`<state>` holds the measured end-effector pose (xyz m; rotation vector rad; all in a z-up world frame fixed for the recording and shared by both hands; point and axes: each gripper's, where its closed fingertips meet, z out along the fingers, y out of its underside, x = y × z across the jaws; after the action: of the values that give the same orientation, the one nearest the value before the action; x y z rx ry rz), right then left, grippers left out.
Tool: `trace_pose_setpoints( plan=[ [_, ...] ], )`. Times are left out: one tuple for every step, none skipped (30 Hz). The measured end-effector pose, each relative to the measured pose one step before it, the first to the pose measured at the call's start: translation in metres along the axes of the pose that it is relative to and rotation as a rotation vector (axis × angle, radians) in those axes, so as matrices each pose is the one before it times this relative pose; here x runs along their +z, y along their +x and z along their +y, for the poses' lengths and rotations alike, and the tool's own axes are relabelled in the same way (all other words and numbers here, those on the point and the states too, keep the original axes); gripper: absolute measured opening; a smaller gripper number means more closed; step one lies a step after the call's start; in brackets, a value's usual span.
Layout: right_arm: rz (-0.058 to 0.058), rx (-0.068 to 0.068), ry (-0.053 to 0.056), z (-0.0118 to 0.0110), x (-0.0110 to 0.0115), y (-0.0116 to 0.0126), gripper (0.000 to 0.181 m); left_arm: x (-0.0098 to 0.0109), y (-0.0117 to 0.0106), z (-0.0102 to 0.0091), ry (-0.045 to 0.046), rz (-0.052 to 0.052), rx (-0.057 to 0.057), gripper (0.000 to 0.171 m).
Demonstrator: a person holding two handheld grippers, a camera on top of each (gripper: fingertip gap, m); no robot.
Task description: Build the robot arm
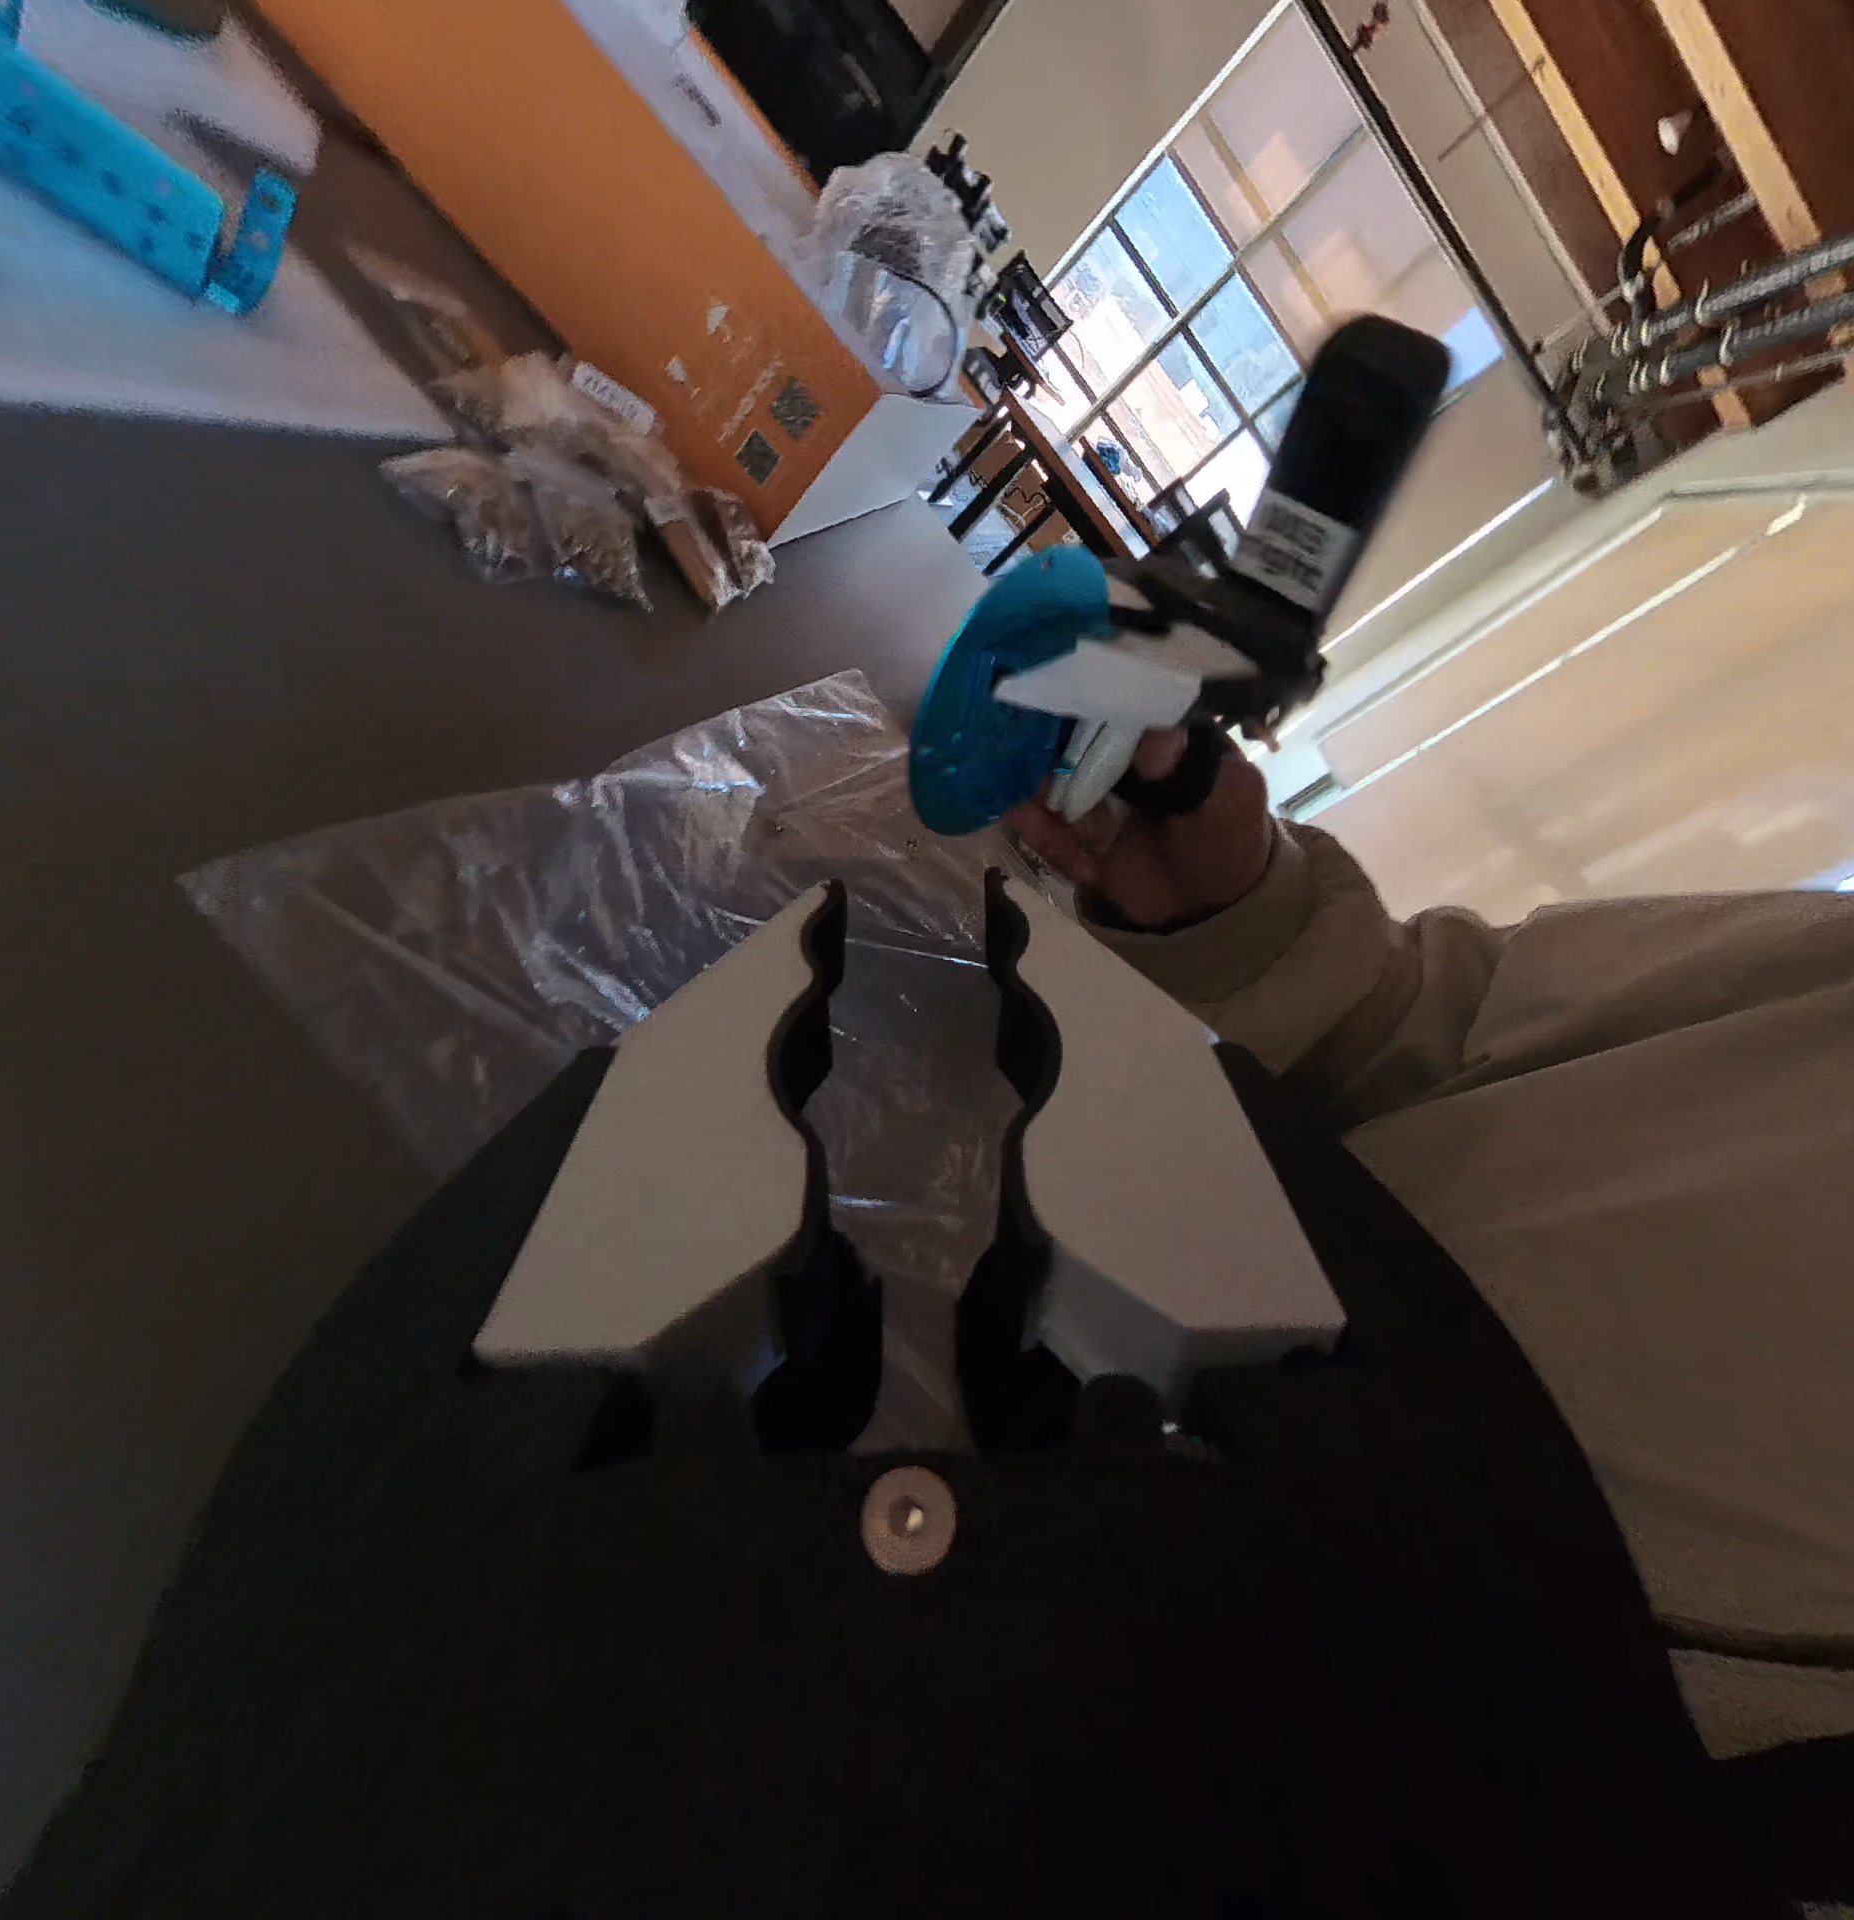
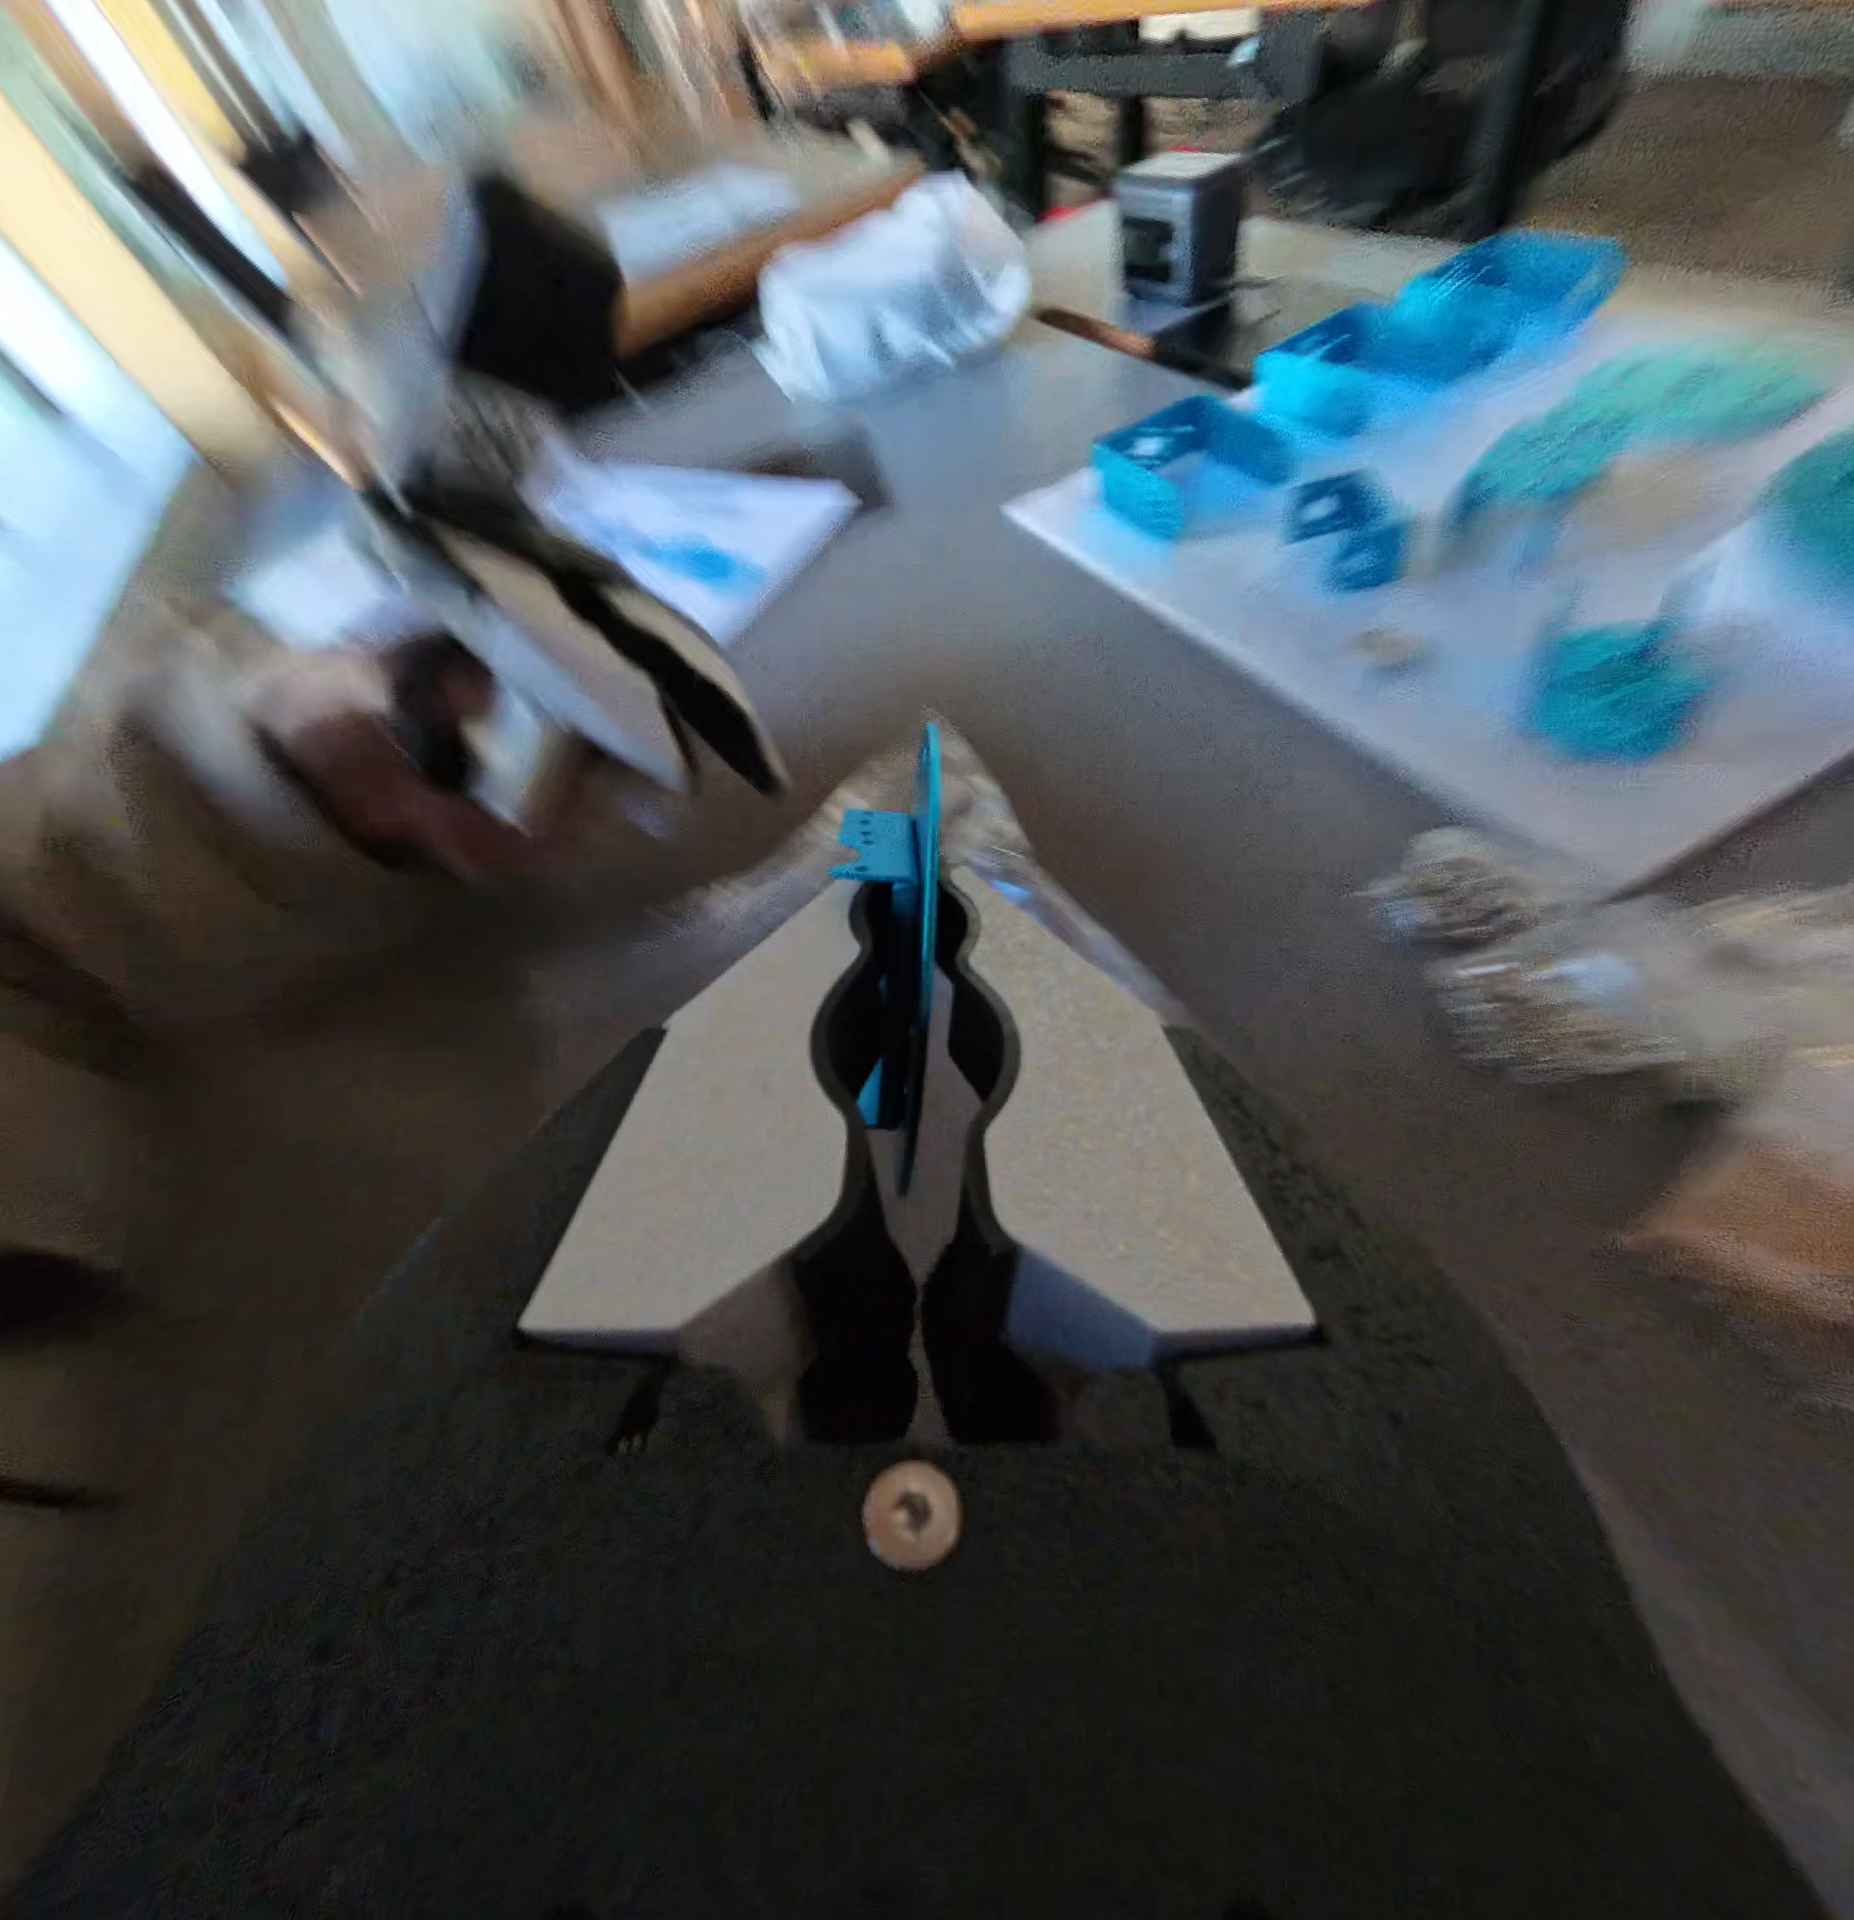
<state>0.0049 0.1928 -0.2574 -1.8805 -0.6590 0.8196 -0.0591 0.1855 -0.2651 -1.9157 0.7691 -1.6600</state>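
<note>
Blue disc (image 2: 923,987) with small blue bracket (image 2: 876,842) on one face: being held edge-on, clear of the tabletop (image 1: 175,675), above the far end of a clear plastic bag (image 1: 590,935).

Right gripper (image 2: 912,883): closing narrowly on the disc, fingers pinching both faces. In the left wrist view, being carried by a hand (image 1: 1162,842) in a pale sleeve, disc (image 1: 996,707) tilted and showing its flat face.

Left gripper (image 1: 912,904): standing partly open, holding nothing, only the bag showing through the gap; hovering over the bag near the middle of the tabletop, just beside the disc. Appearing badly smeared in the right wrist view (image 2: 674,707), so nothing further readable there.

Progress as shown: disc already lifted and secured; no contact with any other part.

Surroundings: further blue parts (image 2: 1318,416) lying on a white board (image 2: 1214,582) toward the right edge; small packets (image 1: 559,509) and an orange box (image 1: 590,208) sitting toward the far edge.
</note>
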Motion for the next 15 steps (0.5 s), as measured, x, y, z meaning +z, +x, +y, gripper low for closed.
trace_pose_setpoints(
  plan=[
    [-0.1034, 0.1917, 0.0841, -0.01045, -0.00029, -0.00787, 0.004, 0.00154, 0.00551, -0.00053, 0.00232, 0.0053, 0.0477, 0.026],
    [-0.0780, 0.1590, 0.0292, -0.00204, 0.00214, -0.00644, 0.004, 0.00152, 0.00552, -0.00068, 0.00418, 0.0081, 0.0427, 0.027],
    [-0.0727, 0.1306, -0.0279, 0.00647, 0.00471, -0.00690, 0.003, 0.00121, 0.00526, -0.00058, 0.00509, 0.0115, 0.0314, 0.027],
    [-0.0666, 0.1032, 0.0023, 0.00385, 0.00437, -0.00702, 0.003, 0.00099, 0.00516, -0.00059, 0.00587, 0.0186, 0.0143, 0.027],
    [-0.0472, 0.0818, 0.0134, 0.00335, 0.00390, -0.00457, 0.003, 0.00078, 0.00583, -0.00095, 0.00725, 0.0292, -0.0020, 0.027],
    [-0.0317, 0.0623, -0.0107, 0.00609, 0.00398, -0.00260, 0.003, 0.00079, 0.00532, -0.00038, 0.00491, 0.0330, -0.0142, 0.027],
    [-0.0318, 0.0479, -0.0012, 0.00421, 0.00333, -0.00275, 0.003, 0.00089, 0.00363, 0.00081, -0.00100, 0.0280, -0.0224, 0.027],
    [-0.0238, 0.0461, 0.0134, 0.00174, 0.00253, -0.00167, 0.004, 0.00100, 0.00217, 0.00141, -0.00538, 0.0234, -0.0276, 0.026],
    [-0.0272, 0.0412, 0.0071, 0.00216, 0.00259, -0.00221, 0.003, 0.00096, 0.00153, 0.00202, -0.00796, 0.0216, -0.0299, 0.026],
    [-0.0409, 0.0323, 0.0050, 0.00227, 0.00291, -0.00446, 0.003, 0.00102, 0.00204, 0.00154, -0.00483, 0.0246, -0.0290, 0.026],
    [-0.0242, 0.0290, 0.0045, 0.00189, 0.00231, -0.00225, 0.003, 0.00055, 0.00283, 0.00021, 0.00370, 0.0289, -0.0271, 0.024],
    [-0.0032, 0.0064, 0.0027, 0.00119, 0.00150, 0.00027, 0.003, 0.00018, 0.00215, -0.00010, 0.00634, 0.0245, -0.0248, 0.019],
    [0.0134, -0.0175, -0.0027, 0.00079, 0.00074, 0.00194, 0.003, 0.00000, 0.00051, 0.00039, 0.00212, 0.0154, -0.0240, 0.013],
    [0.0285, -0.0353, -0.0047, 0.00053, 0.00027, 0.00359, 0.003, -0.00016, -0.00009, 0.00073, -0.00088, 0.0114, -0.0239, 0.006],
    [0.0270, -0.0416, -0.0050, 0.00020, 0.00044, 0.00274, 0.003, -0.00007, -0.00124, 0.00073, -0.00055, 0.0052, -0.0224, 0.005]
  ],
)
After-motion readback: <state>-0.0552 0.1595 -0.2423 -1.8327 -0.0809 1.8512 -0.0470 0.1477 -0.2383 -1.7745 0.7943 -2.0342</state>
